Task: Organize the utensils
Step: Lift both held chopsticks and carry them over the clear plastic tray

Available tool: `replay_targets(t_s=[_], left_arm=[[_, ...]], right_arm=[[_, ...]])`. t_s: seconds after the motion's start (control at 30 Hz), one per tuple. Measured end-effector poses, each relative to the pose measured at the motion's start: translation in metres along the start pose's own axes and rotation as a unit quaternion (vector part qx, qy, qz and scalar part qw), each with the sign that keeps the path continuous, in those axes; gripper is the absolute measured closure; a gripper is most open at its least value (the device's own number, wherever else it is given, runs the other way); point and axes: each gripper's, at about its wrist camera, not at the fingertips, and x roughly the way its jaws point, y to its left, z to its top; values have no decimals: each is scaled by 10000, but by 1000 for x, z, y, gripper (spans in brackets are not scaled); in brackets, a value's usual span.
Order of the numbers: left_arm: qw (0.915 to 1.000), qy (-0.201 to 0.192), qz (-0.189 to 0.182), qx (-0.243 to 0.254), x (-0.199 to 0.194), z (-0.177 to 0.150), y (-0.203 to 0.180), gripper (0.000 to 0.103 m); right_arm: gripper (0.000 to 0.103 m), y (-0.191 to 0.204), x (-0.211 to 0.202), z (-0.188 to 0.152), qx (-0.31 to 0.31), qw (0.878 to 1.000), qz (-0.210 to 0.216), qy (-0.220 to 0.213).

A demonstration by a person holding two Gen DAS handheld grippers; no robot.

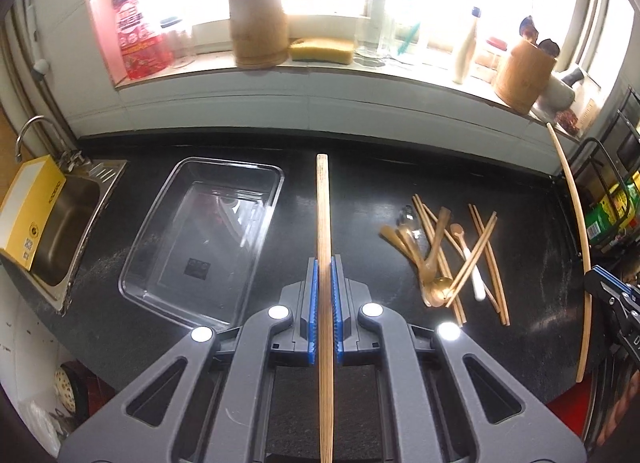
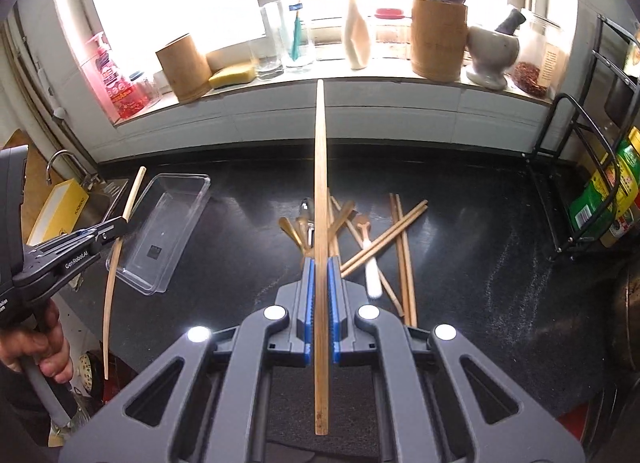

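Each gripper holds one bamboo chopstick lengthwise above the black counter. My left gripper (image 1: 324,263) is shut on a chopstick (image 1: 322,203) whose tip points toward the back wall; the same gripper (image 2: 120,223) and its chopstick (image 2: 114,263) show at the left of the right wrist view. My right gripper (image 2: 321,263) is shut on a second chopstick (image 2: 320,167), seen as a long curved stick (image 1: 576,223) at the right edge of the left wrist view. A heap of chopsticks and spoons (image 1: 448,259) (image 2: 376,239) lies on the counter. A clear plastic tray (image 1: 200,239) (image 2: 164,231) sits left of it, with nothing inside.
A steel sink (image 1: 64,223) with a yellow box (image 1: 30,211) is at the far left. The windowsill holds bamboo holders (image 1: 258,27) (image 2: 438,39), a sponge (image 1: 322,50), bottles and a mortar (image 2: 490,55). A black wire rack (image 2: 580,183) with packets stands at the right. A hand (image 2: 44,339) grips the left tool.
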Motion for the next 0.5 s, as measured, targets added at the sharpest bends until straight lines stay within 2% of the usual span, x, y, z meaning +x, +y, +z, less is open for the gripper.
replay_targets(t_s=[0.27,0.5], left_arm=[[9991,-39,262,-320,-10,-4,49,97],[9972,-76,467,-576,-14,-3,98,97]], right_arm=[[96,48,10,8,-293,9991,316,50],[96,110,26,22,-582,9963,626,113]])
